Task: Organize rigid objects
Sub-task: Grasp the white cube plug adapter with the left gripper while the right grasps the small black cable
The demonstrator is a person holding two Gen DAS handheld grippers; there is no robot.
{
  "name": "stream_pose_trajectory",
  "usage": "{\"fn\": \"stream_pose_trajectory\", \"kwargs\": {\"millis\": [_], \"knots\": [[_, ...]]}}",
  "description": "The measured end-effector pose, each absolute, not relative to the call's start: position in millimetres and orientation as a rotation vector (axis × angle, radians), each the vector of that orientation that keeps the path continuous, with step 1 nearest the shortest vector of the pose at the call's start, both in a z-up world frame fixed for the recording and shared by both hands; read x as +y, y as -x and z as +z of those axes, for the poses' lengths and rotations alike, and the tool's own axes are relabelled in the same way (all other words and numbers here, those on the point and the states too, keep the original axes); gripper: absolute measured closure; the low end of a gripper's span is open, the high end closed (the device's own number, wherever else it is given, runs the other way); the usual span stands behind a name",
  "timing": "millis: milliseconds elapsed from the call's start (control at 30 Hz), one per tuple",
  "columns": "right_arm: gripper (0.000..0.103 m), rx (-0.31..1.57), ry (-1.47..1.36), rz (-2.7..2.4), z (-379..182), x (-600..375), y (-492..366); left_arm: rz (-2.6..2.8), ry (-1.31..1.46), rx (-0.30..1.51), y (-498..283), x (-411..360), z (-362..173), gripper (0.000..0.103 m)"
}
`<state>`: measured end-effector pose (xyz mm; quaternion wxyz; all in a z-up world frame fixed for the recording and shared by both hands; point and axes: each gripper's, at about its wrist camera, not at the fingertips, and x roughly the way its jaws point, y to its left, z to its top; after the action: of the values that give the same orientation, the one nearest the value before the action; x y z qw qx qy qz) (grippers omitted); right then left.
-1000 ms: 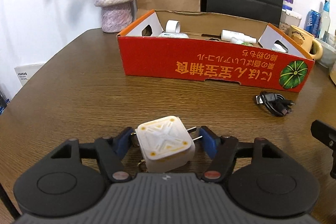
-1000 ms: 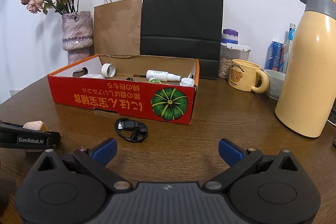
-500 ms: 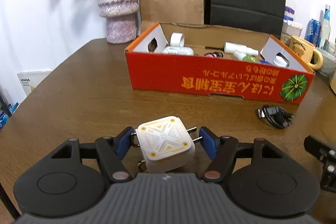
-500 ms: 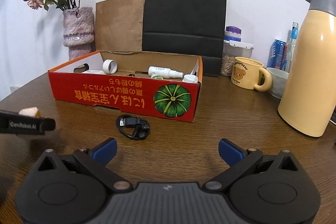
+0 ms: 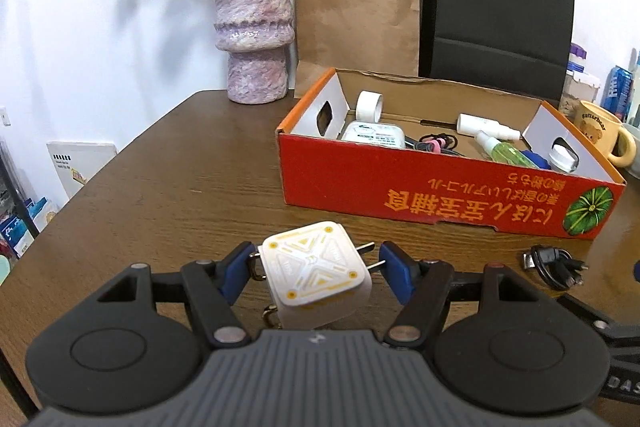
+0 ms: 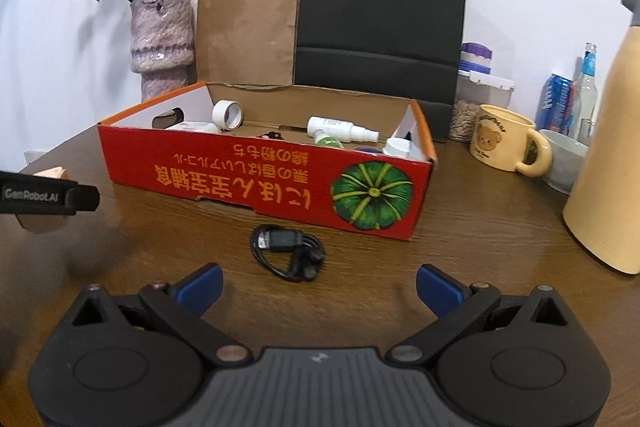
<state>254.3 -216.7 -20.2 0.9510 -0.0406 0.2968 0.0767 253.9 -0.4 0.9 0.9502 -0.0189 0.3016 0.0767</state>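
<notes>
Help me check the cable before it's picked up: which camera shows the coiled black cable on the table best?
The right wrist view: the black cable lies whole and central, just ahead of the open right gripper. The left wrist view catches it only small at the right edge.

Left hand-held gripper (image 5: 316, 263) was pitched downward, blue pads clamped on a held item. Right hand-held gripper (image 6: 318, 285) was likewise pitched down, jaws spread wide, nothing between them.

We see bright, even room light; the purple mottled ceramic vase (image 5: 253, 31) casts soft grey shadows on the white wall left of it. Both fisheye views bend at the rims, with dark corners. Focus stays sharp.
</notes>
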Motion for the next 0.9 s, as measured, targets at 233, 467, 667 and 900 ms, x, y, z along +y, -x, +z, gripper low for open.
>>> {"fn": "stream_pose_trajectory", "kwargs": {"millis": [233, 467, 667, 900], "knots": [[0.000, 0.633, 0.071, 0.133, -24.0, -204.1, -280.2, 0.165, 0.030, 0.609, -260.2, 4.8, 0.6, 0.034], [0.005, 0.676, 0.055, 0.146, -28.7, -198.5, -294.3, 0.175, 0.028, 0.609, -265.1, 8.8, -0.9, 0.034], [0.050, 0.691, 0.034, 0.184, -29.9, -200.0, -292.6, 0.172, 0.024, 0.610, -264.5, 8.7, -0.9, 0.034], [0.059, 0.653, 0.056, 0.195, -25.9, -198.6, -280.9, 0.169, 0.022, 0.608, -263.0, 8.8, -0.6, 0.034]]}}
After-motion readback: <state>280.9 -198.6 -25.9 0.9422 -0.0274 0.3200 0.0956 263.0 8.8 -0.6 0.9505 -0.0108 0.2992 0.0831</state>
